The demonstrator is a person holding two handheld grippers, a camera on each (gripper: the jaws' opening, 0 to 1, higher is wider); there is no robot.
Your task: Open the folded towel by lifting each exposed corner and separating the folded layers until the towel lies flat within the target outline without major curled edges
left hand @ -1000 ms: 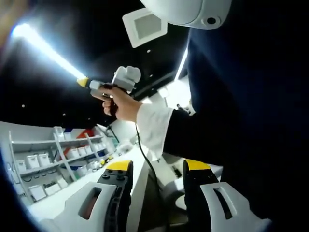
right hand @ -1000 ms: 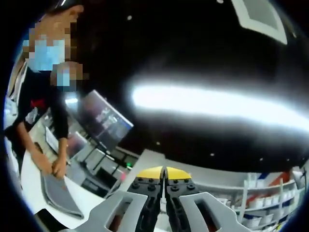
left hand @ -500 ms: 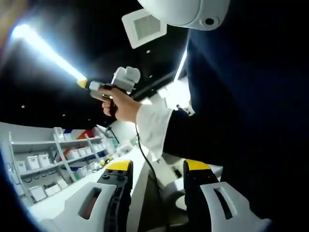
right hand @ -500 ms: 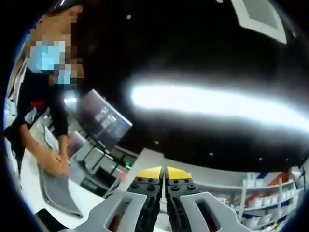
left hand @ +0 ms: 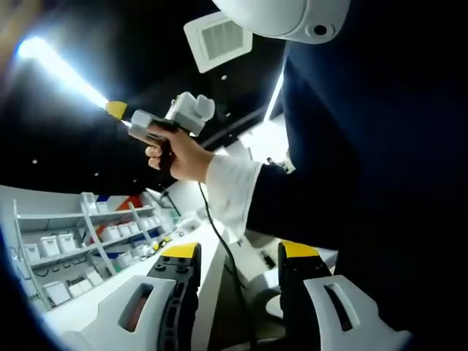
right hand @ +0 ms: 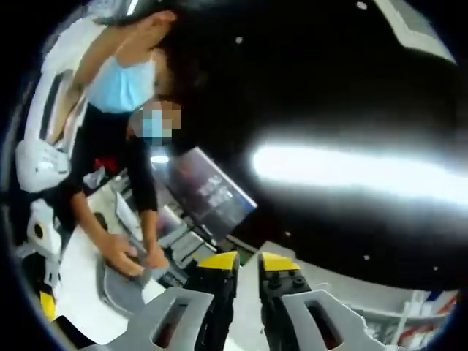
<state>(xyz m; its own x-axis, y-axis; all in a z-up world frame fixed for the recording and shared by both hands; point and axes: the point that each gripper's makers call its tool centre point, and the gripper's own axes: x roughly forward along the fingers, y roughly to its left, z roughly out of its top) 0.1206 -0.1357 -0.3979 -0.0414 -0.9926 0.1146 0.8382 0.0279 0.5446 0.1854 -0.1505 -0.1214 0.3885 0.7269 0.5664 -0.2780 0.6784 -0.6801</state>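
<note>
With both grippers raised toward the ceiling, the left gripper (left hand: 235,257) gaping and empty and the right gripper (right hand: 248,261) slightly parted, another person's hands (right hand: 131,256) press the grey towel (right hand: 121,287) on the white table (right hand: 77,292), risking collision on descent.

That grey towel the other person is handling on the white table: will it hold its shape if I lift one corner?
Probably not. The grey towel bunches and curves under the person's hands, so it looks soft and floppy. A lifted corner would likely drape and drag its layers. It seems light, and may slide on the smooth white table.
</note>
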